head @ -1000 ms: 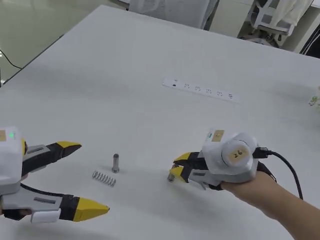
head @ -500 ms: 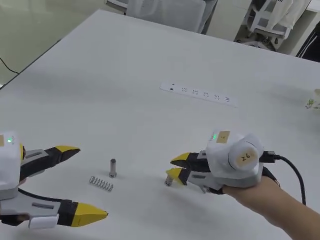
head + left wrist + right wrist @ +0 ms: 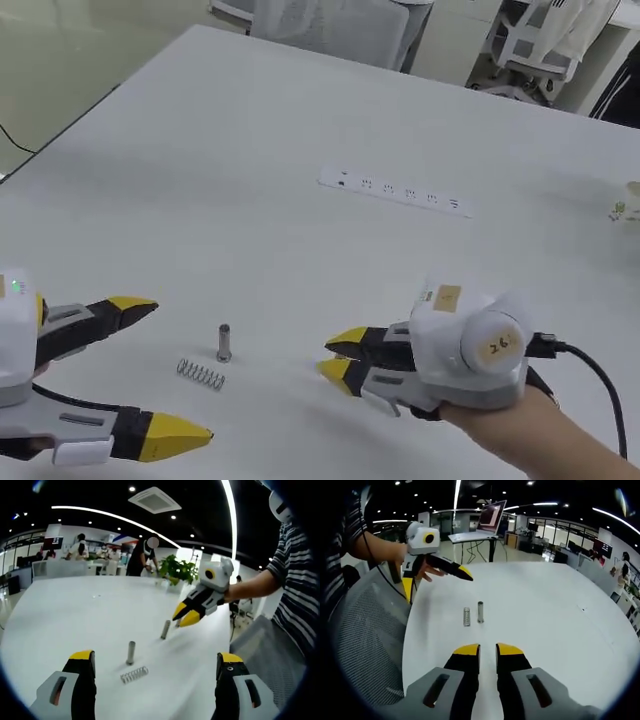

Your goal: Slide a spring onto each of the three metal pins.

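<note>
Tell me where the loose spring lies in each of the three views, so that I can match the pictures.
Head view: the spring lies at lower left, just below and left of the upright pin.
Left gripper view: the spring is low in the middle, just below the upright pin.
Right gripper view: the spring is near the centre, just left of the upright pin.
Shared landmark: the upright pin, close beside the spring in all three.

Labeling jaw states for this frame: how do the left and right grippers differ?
Jaws: the left gripper gapes wide; the right gripper is open only a crack. Nearby: a pin stands and a spring lies ahead of the left gripper's jaws; a second pin sits just by the right gripper's tips. Shared: black jaws with yellow tips, both holding nothing.
</note>
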{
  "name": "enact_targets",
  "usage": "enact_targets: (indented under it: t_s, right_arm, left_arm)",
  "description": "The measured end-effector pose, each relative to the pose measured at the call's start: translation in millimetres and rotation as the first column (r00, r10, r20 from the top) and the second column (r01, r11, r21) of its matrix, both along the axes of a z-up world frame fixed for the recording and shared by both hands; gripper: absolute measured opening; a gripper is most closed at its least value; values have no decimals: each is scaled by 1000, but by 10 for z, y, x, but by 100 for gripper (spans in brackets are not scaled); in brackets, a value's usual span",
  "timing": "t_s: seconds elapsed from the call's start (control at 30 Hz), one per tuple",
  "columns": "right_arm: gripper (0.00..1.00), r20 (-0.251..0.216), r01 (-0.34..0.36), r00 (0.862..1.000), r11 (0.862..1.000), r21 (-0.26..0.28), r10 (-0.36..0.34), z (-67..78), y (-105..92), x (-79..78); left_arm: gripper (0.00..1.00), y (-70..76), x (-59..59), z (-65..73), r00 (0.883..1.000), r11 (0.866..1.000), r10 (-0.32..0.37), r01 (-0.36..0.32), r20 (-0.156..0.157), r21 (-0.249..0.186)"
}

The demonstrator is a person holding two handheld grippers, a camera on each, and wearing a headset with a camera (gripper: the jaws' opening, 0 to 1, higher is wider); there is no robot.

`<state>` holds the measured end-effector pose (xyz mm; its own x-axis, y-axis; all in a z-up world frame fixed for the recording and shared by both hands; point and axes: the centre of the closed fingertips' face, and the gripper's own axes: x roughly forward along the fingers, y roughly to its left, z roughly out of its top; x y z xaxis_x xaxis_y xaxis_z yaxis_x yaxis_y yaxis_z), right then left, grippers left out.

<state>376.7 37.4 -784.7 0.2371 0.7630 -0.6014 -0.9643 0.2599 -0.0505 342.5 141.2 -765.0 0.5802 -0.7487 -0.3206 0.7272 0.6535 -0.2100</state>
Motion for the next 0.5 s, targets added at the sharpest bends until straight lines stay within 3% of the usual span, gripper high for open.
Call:
enact_targets:
  t_s: [0.23,0.5]
  right_arm:
    - [9,-13,1,1000,1000,-1,-1,-48,39,-77]
    - [9,-30,-38,999,999,25,39,-28,308,-187]
  left_arm:
    - [98,-4,-1,11,1000,1000,-4,4,4,2]
    - [98,30,-33,-11,1000,1000,-7,7,-3,10]
